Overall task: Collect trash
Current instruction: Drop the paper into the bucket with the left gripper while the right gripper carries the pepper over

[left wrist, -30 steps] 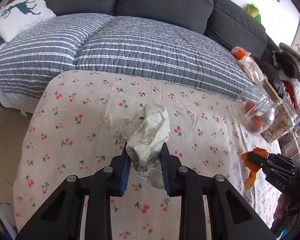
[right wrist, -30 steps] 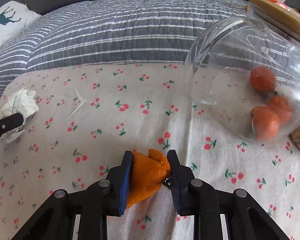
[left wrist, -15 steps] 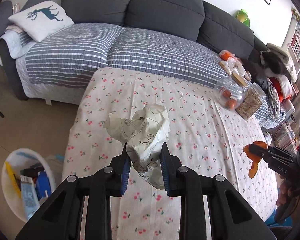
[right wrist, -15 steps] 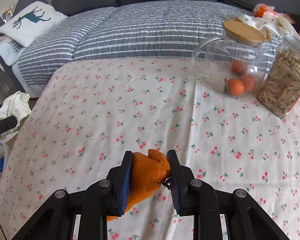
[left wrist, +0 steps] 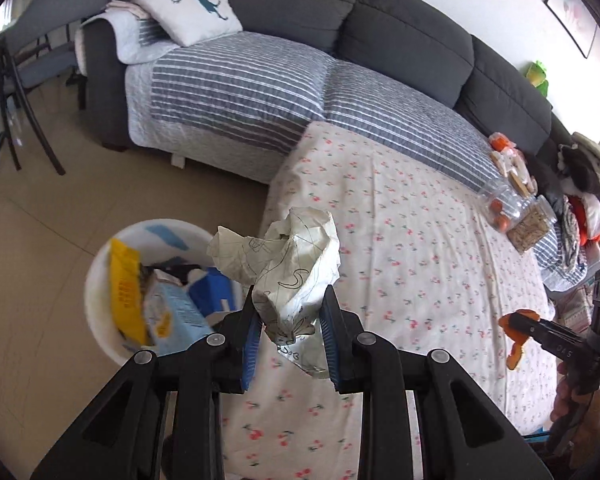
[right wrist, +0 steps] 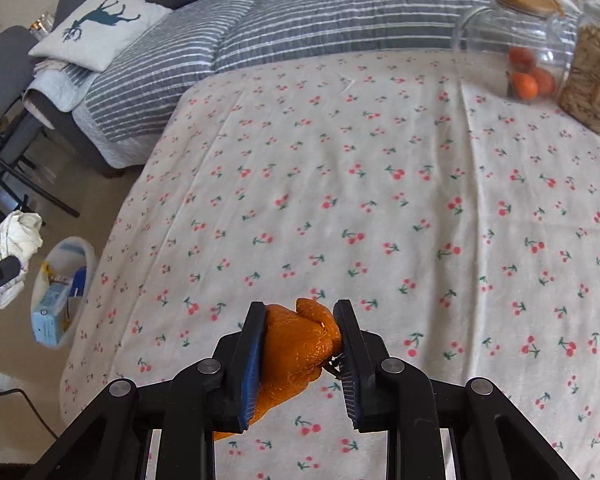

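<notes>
A crumpled white paper with black scribbles (left wrist: 288,264) is pinched in my left gripper (left wrist: 288,320), held in the air near the table's left edge, just right of a white trash bin (left wrist: 100,288) on the floor. The bin holds yellow and blue packaging. My right gripper (right wrist: 300,340) is shut on a piece of orange peel (right wrist: 296,348) above the cherry-print tablecloth (right wrist: 380,200). In the right wrist view the crumpled paper (right wrist: 16,240) and the bin (right wrist: 60,288) show at the far left. The left wrist view shows the right gripper (left wrist: 516,330) with the peel (left wrist: 516,356) at far right.
A glass jar with oranges (right wrist: 512,52) and a jar of seeds (right wrist: 592,80) stand at the table's far right. Behind the table runs a grey sofa with a striped cover (left wrist: 260,88) and a deer cushion (left wrist: 188,4). Black chair legs (left wrist: 16,92) stand at left.
Both grippers have drawn back and up from the table, moving left with their loads. The bin has come into view, now close beside the held paper.
</notes>
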Tool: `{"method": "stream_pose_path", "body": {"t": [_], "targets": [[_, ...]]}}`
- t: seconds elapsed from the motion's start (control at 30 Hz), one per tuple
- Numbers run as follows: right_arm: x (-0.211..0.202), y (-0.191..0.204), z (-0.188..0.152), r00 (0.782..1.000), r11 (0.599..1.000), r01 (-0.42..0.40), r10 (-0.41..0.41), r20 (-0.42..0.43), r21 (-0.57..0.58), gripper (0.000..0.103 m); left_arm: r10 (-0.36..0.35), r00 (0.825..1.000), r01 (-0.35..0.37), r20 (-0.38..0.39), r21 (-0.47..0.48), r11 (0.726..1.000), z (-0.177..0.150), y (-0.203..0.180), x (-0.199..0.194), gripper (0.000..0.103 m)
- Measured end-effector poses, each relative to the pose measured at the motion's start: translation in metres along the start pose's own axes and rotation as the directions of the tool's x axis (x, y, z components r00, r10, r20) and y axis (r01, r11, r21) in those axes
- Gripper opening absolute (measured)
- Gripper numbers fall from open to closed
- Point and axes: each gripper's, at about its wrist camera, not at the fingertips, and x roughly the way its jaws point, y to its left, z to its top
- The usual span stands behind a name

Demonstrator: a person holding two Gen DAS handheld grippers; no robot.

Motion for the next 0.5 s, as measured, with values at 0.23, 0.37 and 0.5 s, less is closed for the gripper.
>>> {"method": "stream_pose_path", "body": {"t": [0.23,0.37,0.5], "targets": [[0.017,0.035,-0.001,1.000,0.997,0.006,-0.007,-0.015,-0.077,0.030,0.128,0.990,-0.133,-0.057,-0.102,0.986,-0.004,0.079,0.012,0.030],[0.031,0.052,0.003,1.000,0.995,0.006,-0.008,-0.021,-0.098,0.030,0.153,0.984,-0.166,-0.095,-0.149,0.975,-0.007,0.107,0.022,0.030],[0.045,0.074,0.003,0.999,0.993,-0.011,0.007,-0.034,-0.119,0.030,0.185,0.977,-0.200,-0.104,-0.166,0.966,-0.004,0.120,0.031,0.035]]}}
